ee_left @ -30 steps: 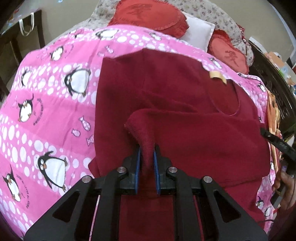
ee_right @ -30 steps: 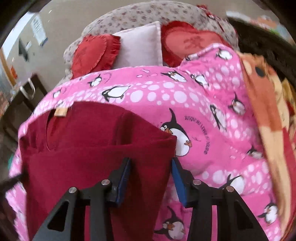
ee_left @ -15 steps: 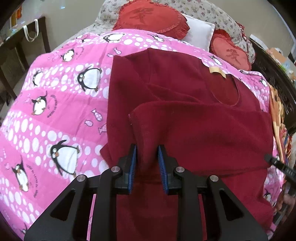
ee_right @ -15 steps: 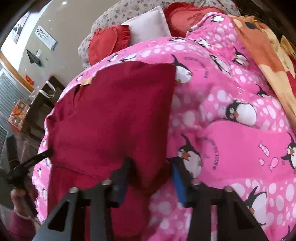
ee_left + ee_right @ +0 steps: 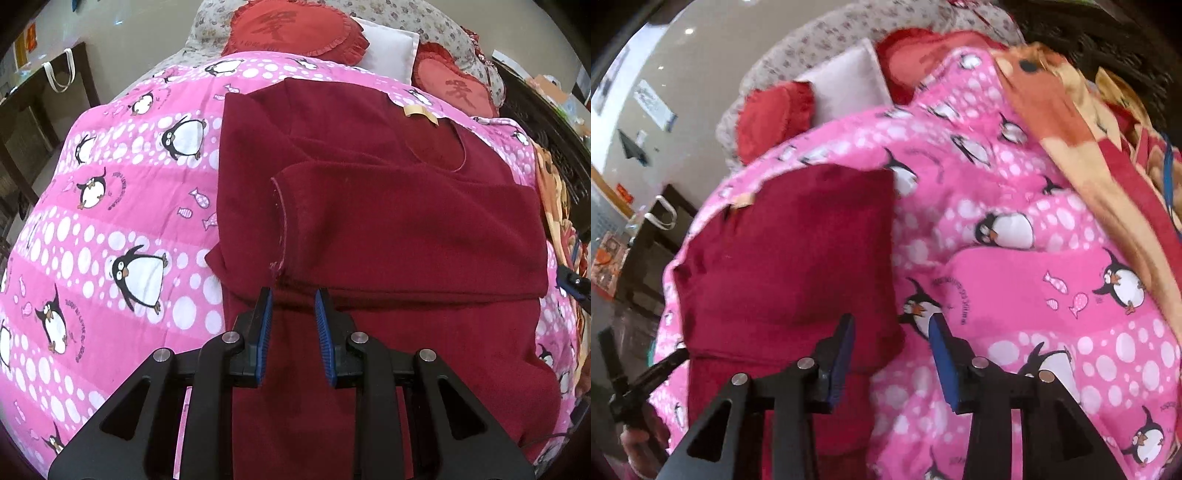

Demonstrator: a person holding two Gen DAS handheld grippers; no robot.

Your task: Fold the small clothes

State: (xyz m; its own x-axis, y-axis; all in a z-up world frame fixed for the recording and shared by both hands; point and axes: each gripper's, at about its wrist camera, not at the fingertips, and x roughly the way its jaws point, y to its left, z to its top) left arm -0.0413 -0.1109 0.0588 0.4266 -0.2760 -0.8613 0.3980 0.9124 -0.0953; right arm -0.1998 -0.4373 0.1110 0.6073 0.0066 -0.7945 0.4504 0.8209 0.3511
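A dark red sweater point(image 5: 406, 229) lies flat on the pink penguin blanket point(image 5: 110, 221), its neck label point(image 5: 421, 112) toward the pillows. One sleeve is folded across the body, its cuff point(image 5: 280, 221) just ahead of my left gripper point(image 5: 291, 321). That gripper hovers over the lower body with its jaws slightly apart and no cloth pinched. In the right wrist view the sweater point(image 5: 790, 258) fills the left half. My right gripper point(image 5: 892, 321) straddles its right edge, jaws opening, pads not pressing on the fabric. The left gripper point(image 5: 646, 373) shows at the far left.
Red heart cushions point(image 5: 291, 29) and a white pillow point(image 5: 388, 55) lie at the head of the bed. An orange patterned blanket point(image 5: 1071, 129) is bunched along the right side. A dark table with a hanging bag point(image 5: 55, 74) stands to the left.
My left gripper has let go of the sleeve end and drawn back; the sleeve now lies flat across the body. My right gripper has moved back along the sweater's right edge.
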